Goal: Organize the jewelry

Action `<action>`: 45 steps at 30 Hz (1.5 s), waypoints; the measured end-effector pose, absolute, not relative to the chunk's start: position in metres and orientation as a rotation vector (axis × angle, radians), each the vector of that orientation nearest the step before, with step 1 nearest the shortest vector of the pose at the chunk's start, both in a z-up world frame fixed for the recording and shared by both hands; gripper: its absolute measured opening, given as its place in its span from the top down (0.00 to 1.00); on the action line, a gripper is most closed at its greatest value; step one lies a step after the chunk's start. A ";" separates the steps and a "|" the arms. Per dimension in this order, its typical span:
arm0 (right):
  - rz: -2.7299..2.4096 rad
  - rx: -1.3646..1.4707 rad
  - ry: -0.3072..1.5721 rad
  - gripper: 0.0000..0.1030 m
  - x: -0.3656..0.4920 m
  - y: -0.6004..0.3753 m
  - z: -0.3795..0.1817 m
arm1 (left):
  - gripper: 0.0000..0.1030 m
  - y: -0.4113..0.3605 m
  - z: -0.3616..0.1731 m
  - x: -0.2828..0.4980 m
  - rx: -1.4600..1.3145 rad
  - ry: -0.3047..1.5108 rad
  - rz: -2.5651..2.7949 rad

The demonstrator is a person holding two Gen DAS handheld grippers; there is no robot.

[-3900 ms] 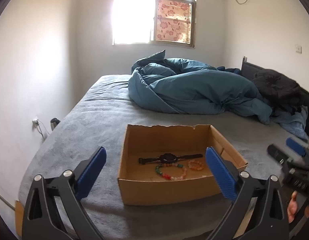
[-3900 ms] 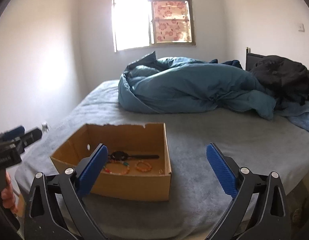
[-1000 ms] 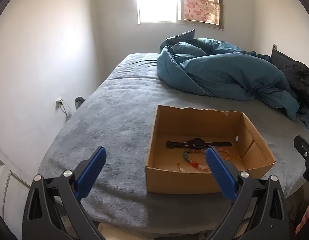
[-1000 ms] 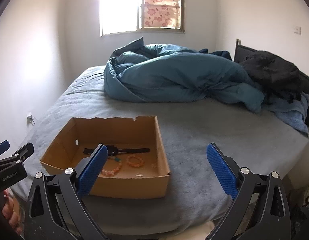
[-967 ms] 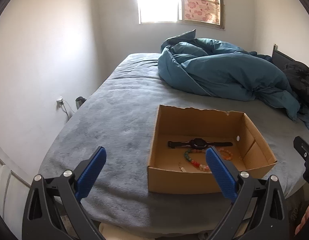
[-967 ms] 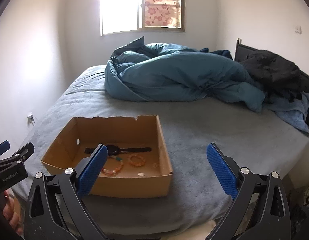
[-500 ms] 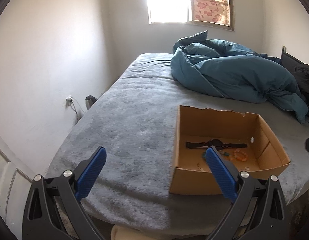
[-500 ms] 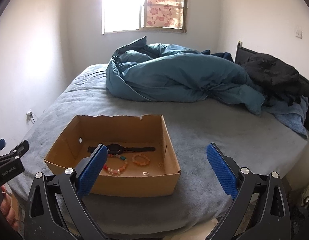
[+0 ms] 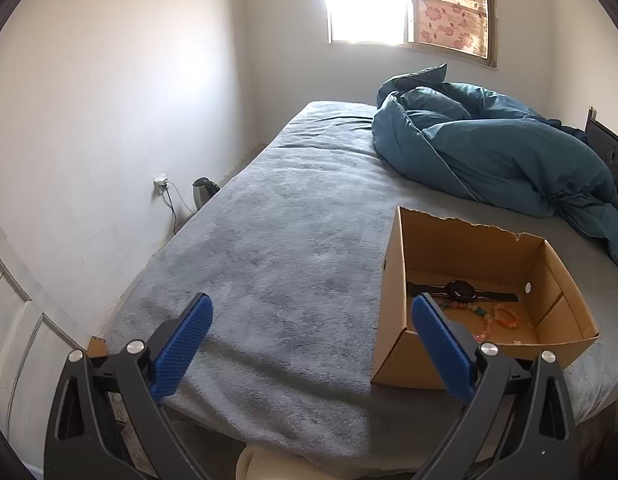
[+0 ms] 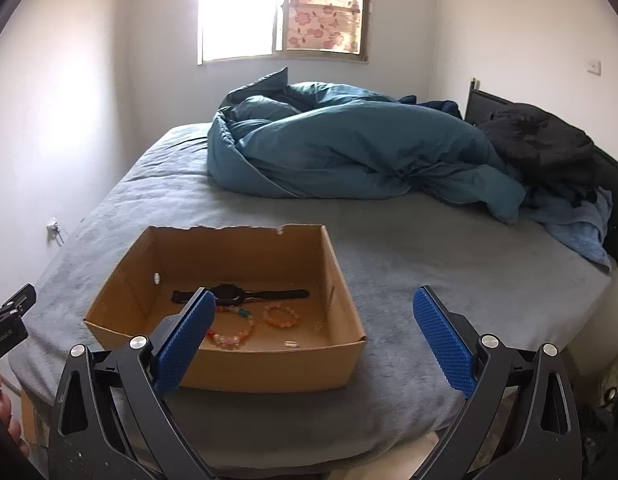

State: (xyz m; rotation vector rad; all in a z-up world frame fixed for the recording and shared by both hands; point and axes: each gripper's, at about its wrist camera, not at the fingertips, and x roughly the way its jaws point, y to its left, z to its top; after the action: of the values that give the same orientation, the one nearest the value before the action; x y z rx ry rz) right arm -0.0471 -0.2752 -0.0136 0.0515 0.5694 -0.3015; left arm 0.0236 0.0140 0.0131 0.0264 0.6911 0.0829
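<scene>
An open cardboard box (image 10: 345,292) sits on the grey bed near its front edge; it also shows in the left wrist view (image 9: 393,280). Inside lie a black watch (image 10: 245,294), a multicoloured bead bracelet (image 10: 233,332), an orange bead bracelet (image 10: 281,316) and small earrings (image 10: 291,344). The watch (image 9: 463,290) and the orange bracelet (image 9: 507,316) show in the left view too. My left gripper (image 9: 309,334) is open and empty, left of the box. My right gripper (image 10: 309,334) is open and empty, in front of the box's right side.
A crumpled teal duvet (image 10: 349,152) lies at the back of the bed (image 9: 289,240). Dark clothes (image 10: 541,144) and a blue towel (image 10: 577,228) lie by the headboard at the right. A kettle (image 9: 203,190) and a wall socket (image 9: 161,180) are beside the bed's left side.
My left gripper has swung to the left, so the box has slid to the right of its view. My right gripper has shifted slightly right. Both stay open.
</scene>
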 end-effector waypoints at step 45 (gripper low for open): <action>-0.280 0.096 0.732 0.08 -0.065 -0.284 -0.041 | 0.05 -0.044 0.005 0.006 0.072 0.754 0.005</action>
State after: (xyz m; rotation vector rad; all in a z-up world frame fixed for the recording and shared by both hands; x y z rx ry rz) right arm -0.0647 -0.2844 -0.0412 0.0965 0.7321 -0.2795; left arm 0.0059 -0.0437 0.0048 0.0722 0.7536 0.0055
